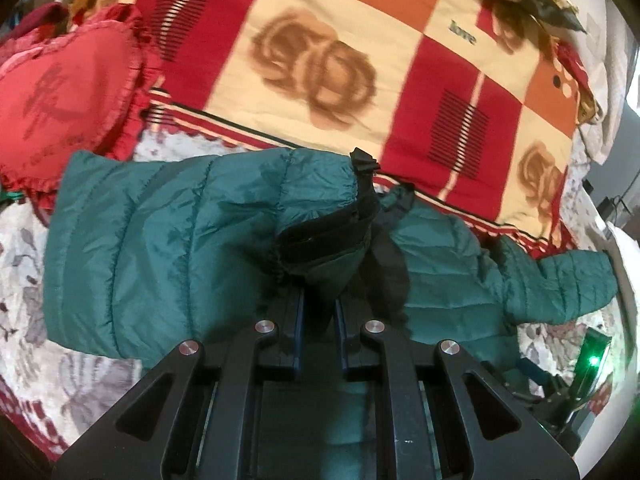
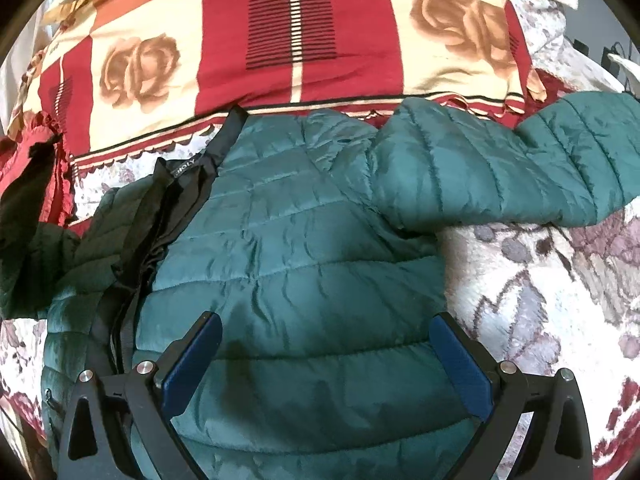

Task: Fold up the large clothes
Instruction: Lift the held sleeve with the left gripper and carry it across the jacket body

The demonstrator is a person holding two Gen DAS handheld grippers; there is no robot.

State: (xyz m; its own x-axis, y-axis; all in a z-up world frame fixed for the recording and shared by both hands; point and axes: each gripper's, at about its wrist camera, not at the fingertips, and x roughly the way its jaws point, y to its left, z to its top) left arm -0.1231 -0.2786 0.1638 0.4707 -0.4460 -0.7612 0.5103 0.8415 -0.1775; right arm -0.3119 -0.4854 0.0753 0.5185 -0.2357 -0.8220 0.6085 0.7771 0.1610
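A floral bedspread (image 2: 540, 280) carries the green puffer jacket (image 2: 300, 260), patchwork quilt (image 1: 340, 60), red cushion (image 1: 60, 92)

Left gripper (image 1: 319, 300) clamped on green puffer jacket (image 1: 160, 240) fold; red heart cushion (image 1: 60, 92) beyond.

The left gripper (image 1: 318, 308) points toward twelve o'clock, its two black fingers drawn close together and pinching a fold of the green jacket (image 1: 160, 240) between the blue pads. The right gripper (image 2: 326, 344) also points toward twelve o'clock and hangs just above the jacket, its fingers spread wide, blue pads (image 2: 192, 364) facing inward, gripping nothing.
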